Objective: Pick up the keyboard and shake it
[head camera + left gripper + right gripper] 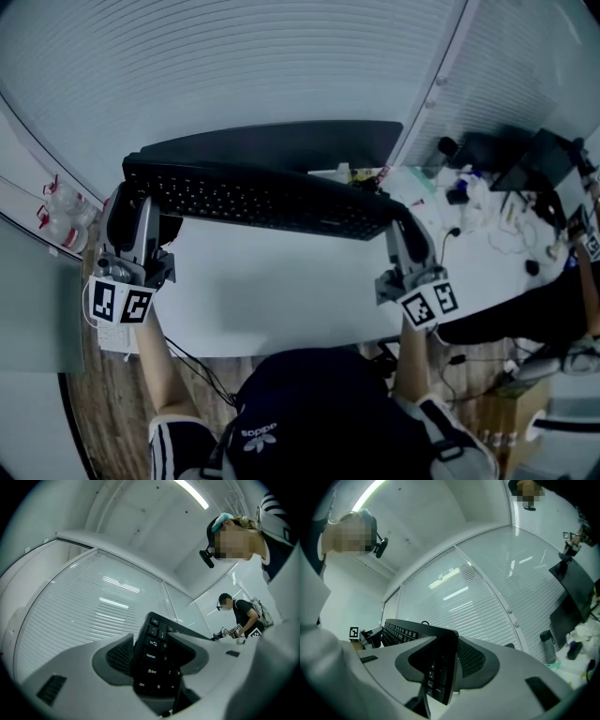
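Presently, a dark panel (281, 142) lies just behind and clutter (487, 197) sits upper right. Keyboard (253, 197) is raised over the white table (281, 291), mid-frame, long axis left-right, keys upward. Left gripper (131, 208) and right gripper (401, 227) each clamp one end.

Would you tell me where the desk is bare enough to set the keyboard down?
The white desk is bare between the left gripper and right gripper, from under the lifted keyboard to its near edge. The right end is crowded with cables and small items.
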A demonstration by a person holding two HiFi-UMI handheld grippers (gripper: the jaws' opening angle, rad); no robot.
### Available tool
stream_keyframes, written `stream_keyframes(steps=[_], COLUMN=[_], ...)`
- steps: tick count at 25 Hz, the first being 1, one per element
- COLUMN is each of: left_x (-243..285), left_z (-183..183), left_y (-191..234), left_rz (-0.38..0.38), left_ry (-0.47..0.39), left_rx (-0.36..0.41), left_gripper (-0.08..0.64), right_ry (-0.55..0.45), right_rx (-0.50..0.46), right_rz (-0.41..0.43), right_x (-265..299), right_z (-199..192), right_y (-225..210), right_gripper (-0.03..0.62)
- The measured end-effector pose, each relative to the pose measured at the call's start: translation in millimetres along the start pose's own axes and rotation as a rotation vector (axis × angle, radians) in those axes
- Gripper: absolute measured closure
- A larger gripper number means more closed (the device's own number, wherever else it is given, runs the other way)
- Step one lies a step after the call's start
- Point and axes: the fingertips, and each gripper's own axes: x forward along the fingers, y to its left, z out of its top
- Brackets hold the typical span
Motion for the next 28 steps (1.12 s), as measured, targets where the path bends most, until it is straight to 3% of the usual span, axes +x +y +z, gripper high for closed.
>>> stream_keyframes(steps=[9,15,19,28], left_x=[-1,0,2,-1], left_z=[3,6,4,4], left_y=[-1,-2,-2,0], left_rz=[-0.027,-0.025,-0.026,-0.021], left_ry=[-0.024,-0.029,-0.022,-0.041], left_rx=[-0.045,-0.042,-0.043,-0.069], left_gripper=[0.342,0.342,0.342,0.342], right_ry=[-0.044,0.004,-0.015,-0.022], right_rx=[-0.004,-0.021,0.025,-0.005], right_rz=[-0.007,-0.015,-0.034,-0.016], right_x=[-1,-10,3,2], right_z=[9,3,1,15], right_y=[-3,4,-5,0], right_gripper=[0.463,0.463,0.463,0.463])
